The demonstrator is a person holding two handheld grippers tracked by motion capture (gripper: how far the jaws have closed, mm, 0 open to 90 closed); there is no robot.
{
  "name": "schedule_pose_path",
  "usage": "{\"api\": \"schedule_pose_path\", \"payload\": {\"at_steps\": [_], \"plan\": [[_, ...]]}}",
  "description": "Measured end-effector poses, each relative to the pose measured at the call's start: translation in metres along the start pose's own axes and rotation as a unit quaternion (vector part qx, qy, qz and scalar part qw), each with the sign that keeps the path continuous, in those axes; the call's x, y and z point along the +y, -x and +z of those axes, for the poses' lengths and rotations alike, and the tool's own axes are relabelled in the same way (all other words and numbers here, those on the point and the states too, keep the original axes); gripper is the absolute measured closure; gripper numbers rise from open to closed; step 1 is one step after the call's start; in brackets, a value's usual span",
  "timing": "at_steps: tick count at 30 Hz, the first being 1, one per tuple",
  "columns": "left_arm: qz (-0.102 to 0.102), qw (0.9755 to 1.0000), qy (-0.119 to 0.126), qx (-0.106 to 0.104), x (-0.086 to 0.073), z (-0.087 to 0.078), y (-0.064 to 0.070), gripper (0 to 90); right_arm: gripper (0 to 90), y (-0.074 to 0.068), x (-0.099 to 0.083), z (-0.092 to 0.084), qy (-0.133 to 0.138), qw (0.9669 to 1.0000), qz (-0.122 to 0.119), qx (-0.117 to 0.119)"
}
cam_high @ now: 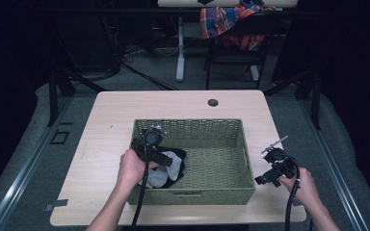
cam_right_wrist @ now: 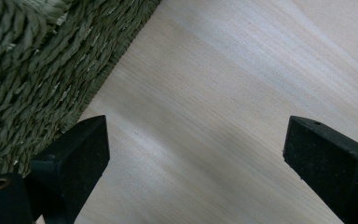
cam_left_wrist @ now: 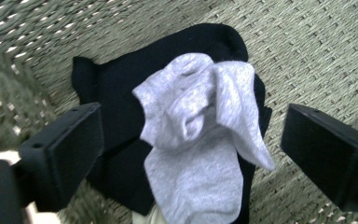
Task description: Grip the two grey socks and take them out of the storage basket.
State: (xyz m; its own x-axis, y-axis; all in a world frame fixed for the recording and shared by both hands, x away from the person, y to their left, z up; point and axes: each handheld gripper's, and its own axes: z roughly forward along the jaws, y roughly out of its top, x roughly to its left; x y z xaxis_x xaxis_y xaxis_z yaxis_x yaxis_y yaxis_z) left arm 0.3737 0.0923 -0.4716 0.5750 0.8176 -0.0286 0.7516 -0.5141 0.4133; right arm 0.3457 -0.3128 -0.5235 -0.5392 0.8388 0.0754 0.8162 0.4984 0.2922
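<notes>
Trouble may come if the wide-open left gripper (cam_left_wrist: 191, 144) grabs both grey sock (cam_left_wrist: 200, 140) and black sock (cam_left_wrist: 116, 93) in the basket (cam_high: 241, 144) near its left wall, while the right gripper (cam_right_wrist: 196, 154) waits wide open.

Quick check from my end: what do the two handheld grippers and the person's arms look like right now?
Both the left gripper and right gripper are black, each with two blocky, flat-faced jaws and a black cable trailing back toward the person. The right one carries a small grey part on top. The forearms are bare, no sleeves in view.

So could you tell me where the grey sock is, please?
In the high view, the grey sock lies on black cloth in the basket's near-left corner.
</notes>
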Motion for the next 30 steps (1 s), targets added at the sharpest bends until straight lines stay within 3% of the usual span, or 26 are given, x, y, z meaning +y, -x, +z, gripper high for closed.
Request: {"api": "schedule_pose_path", "payload": {"at_steps": [5,9,11,14,15,16,18,22,29,30], "plan": [[0.012,0.9997,-0.021,-0.004,0.004,0.012,0.002,18.3,6.7,0.001,0.001,-0.002,-0.005,1.0,-0.004,0.0],[0.026,0.9989,-0.038,-0.012,0.006,0.02,0.004,39.0,6.8,0.002,0.001,-0.002,-0.01,0.9999,-0.007,0.0],[0.032,0.9985,-0.044,-0.011,0.006,0.022,0.004,40.8,6.8,0.001,0.001,-0.002,-0.006,1.0,-0.003,0.004],[0.035,0.9981,-0.048,-0.013,0.004,0.023,0.002,54.3,7.0,0.001,0.0,-0.001,-0.004,1.0,0.002,0.006],[0.038,0.9979,-0.05,-0.014,0.004,0.024,0.002,54.3,7.0,0.001,0.0,-0.001,-0.004,1.0,0.002,0.006],[0.04,0.9977,-0.052,-0.017,0.003,0.024,0.001,62.4,7.2,0.001,0.001,-0.001,-0.009,0.9999,-0.002,0.005],[0.042,0.9975,-0.053,-0.018,0.003,0.025,0.001,70.1,7.3,0.001,0.001,-0.001,-0.009,0.9999,-0.002,0.005],[0.052,0.9971,-0.05,-0.026,0.002,0.021,0.001,78.3,7.4,0.002,0.0,-0.001,-0.008,1.0,-0.001,0.001],[0.055,0.9977,-0.03,-0.026,0.001,0.007,0.0,78.6,7.4,0.003,0.0,-0.002,-0.007,1.0,-0.002,-0.001],[0.053,0.9979,-0.025,-0.027,0.0,0.005,-0.001,78.6,7.4,0.005,0.002,-0.005,-0.028,0.9994,-0.019,-0.003]]}}
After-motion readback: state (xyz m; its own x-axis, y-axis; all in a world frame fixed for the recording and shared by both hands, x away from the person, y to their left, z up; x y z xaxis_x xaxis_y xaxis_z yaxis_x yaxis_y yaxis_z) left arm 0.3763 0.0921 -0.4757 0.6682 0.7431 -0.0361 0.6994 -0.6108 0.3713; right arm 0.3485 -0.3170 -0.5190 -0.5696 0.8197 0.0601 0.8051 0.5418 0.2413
